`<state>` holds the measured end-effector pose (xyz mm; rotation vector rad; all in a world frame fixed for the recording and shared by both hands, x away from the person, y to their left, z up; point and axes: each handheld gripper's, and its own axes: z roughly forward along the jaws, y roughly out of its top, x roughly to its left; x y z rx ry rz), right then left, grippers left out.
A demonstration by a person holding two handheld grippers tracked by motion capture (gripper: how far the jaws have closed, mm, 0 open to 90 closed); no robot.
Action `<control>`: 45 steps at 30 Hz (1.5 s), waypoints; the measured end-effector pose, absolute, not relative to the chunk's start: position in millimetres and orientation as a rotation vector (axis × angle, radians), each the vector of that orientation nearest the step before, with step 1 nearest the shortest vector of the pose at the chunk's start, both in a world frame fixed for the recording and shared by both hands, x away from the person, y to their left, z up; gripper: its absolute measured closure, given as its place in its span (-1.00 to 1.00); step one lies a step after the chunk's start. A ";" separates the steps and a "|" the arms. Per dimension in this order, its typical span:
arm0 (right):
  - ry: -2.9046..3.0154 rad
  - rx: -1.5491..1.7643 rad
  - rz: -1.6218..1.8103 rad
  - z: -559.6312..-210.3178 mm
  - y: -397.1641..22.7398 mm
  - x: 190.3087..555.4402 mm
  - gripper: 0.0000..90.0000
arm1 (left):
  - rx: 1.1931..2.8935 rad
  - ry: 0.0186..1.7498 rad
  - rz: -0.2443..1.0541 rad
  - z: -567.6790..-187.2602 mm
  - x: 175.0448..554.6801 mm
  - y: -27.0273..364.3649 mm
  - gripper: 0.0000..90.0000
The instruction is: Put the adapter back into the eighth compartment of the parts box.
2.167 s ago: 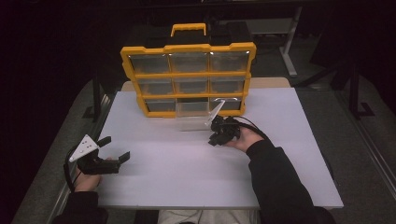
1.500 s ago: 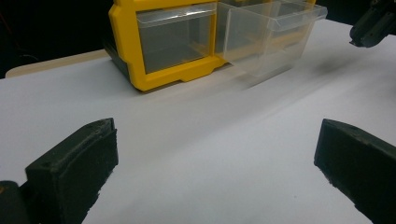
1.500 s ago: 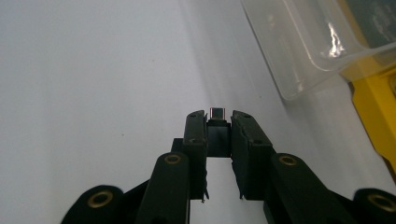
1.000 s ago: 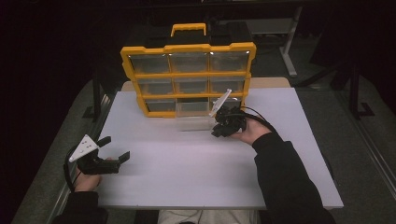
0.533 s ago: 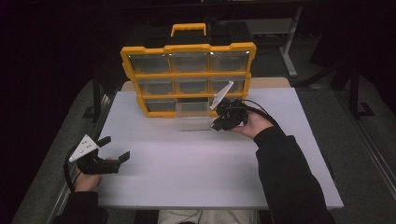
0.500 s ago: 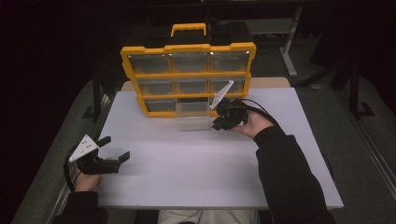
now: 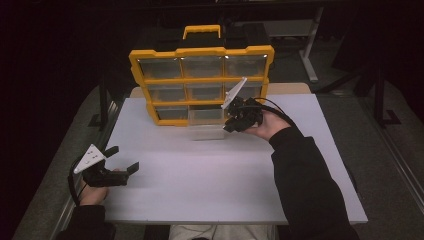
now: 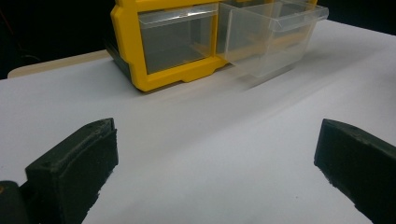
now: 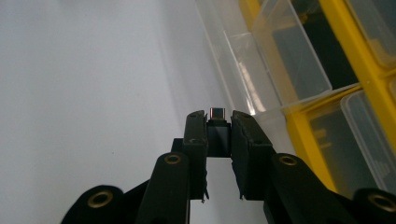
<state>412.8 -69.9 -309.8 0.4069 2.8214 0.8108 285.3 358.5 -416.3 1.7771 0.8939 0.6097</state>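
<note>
The right gripper [image 7: 239, 120] is seen held just in front of a yellow drawer organizer [image 7: 202, 80] standing upright at the far side of a white table [image 7: 210, 175], its jaws closed on a small dark adapter [image 9: 217, 128] with a metal plug tip. In the right gripper view the adapter is pinched between the two black jaws, its silver end poking out beyond their tips and pointed toward a clear plastic drawer [image 7: 207, 131] that is pulled out from the organizer's bottom row and rests on the table. The drawer is found just ahead of and slightly beside the gripper's tips; whether they touch cannot be told. The left gripper [image 7: 122, 160] is held low near the table's near left edge, well apart from the organizer, its jaws spread wide with nothing between them. In the left gripper view, bare white tabletop is seen between the two jaws, with the organizer's lower corner and the pulled-out drawer [image 8: 273, 35] beyond.
</note>
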 end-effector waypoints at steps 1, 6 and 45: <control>2.820 0.407 0.811 -308.4 -69.3 413.6 0.66 | 1.777 0.894 0.610 -416.3 285.4 358.5 -1.00; 2.819 0.398 0.812 -304.6 -66.3 418.0 0.66 | 1.775 0.897 0.612 -416.2 285.3 358.9 -1.00; 2.851 0.350 0.706 -297.4 -22.0 454.2 0.66 | 1.776 0.891 0.613 -416.6 286.0 358.7 -1.00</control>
